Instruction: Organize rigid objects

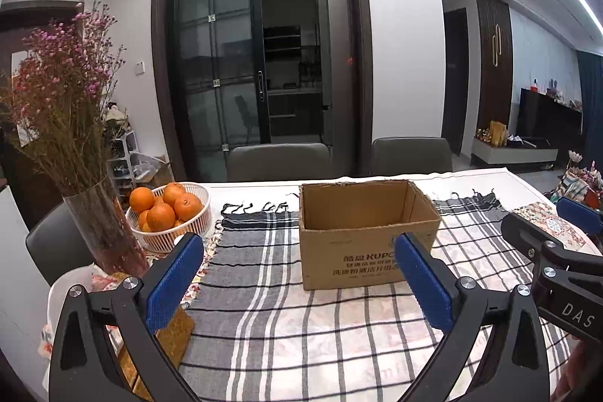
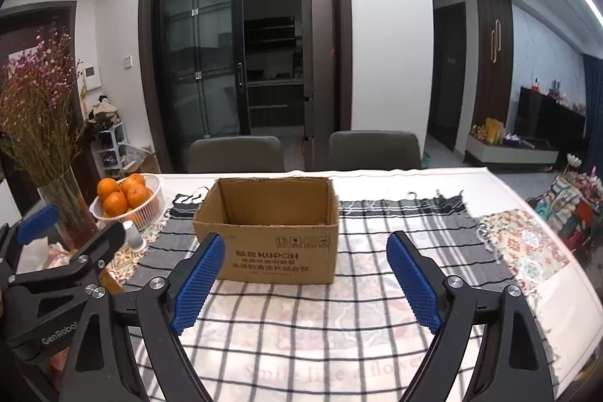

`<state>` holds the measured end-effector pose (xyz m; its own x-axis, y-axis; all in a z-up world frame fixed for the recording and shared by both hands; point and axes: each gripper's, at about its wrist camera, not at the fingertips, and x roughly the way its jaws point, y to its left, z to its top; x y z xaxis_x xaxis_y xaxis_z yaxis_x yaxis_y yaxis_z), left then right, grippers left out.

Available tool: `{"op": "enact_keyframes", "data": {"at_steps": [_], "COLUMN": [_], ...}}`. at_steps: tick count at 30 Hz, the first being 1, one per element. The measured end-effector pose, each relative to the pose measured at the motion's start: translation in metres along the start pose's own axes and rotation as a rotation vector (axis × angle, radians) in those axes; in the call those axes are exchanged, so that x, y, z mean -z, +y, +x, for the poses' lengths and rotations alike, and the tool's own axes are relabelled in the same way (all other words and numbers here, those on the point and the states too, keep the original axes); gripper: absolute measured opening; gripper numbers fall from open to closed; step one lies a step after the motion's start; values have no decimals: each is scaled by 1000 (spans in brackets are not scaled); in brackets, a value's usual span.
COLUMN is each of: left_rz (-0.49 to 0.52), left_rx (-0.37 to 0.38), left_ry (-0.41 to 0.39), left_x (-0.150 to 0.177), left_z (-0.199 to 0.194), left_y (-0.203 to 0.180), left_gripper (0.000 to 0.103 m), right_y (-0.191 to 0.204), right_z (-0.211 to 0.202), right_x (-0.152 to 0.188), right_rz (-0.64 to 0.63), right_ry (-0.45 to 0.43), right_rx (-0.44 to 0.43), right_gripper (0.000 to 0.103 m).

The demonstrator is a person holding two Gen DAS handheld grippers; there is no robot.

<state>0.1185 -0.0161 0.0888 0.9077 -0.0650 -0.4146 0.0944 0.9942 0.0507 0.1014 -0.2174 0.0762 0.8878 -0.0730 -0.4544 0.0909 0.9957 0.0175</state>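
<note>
Both tools hang empty above the checked cloth: the left tool (image 1: 297,274) with its blue pads spread wide and nothing between them, the right tool (image 2: 305,274) likewise released, each pointing forward and slightly down toward 12 o'clock. Straight ahead of both sits the open cardboard box (image 2: 269,236), upright on the surface (image 2: 539,292), mouth up, its printed long side facing the tools and its long axis running 9 to 3 o'clock. From the right wrist view the box lies at about 11 o'clock, framed partly between the pads; from the left wrist view it lies at about 1 o'clock. That places it between the two hands, with neither plainly nearer. What lies inside the box is hidden by its near wall. Out at 10 o'clock stand a white basket of oranges (image 1: 169,213) and a glass vase of dried flowers (image 1: 101,225), well apart from the box. No loose rigid object shows on the cloth near either tool.
</note>
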Motion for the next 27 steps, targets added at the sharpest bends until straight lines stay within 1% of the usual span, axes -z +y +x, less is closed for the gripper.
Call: {"op": "enact_keyframes", "data": {"at_steps": [6,12,27], "left_rz": [-1,10,13], "left_rx": [-12,-25,-34], "left_ry": [-22,-46,-69], "left_x": [10,14,17], "left_z": [-21,-37,-41], "left_y": [2,2,1], "left_gripper": [103,103,103], "right_y": [1,3,-2], "right_z": [-22,-37,-40], "right_x": [8,15,18], "right_rz": [-8,-2,12], "right_ry": [-28,-40,-41], "right_rx": [6,-19,-7], "right_gripper": [89,90,90]}}
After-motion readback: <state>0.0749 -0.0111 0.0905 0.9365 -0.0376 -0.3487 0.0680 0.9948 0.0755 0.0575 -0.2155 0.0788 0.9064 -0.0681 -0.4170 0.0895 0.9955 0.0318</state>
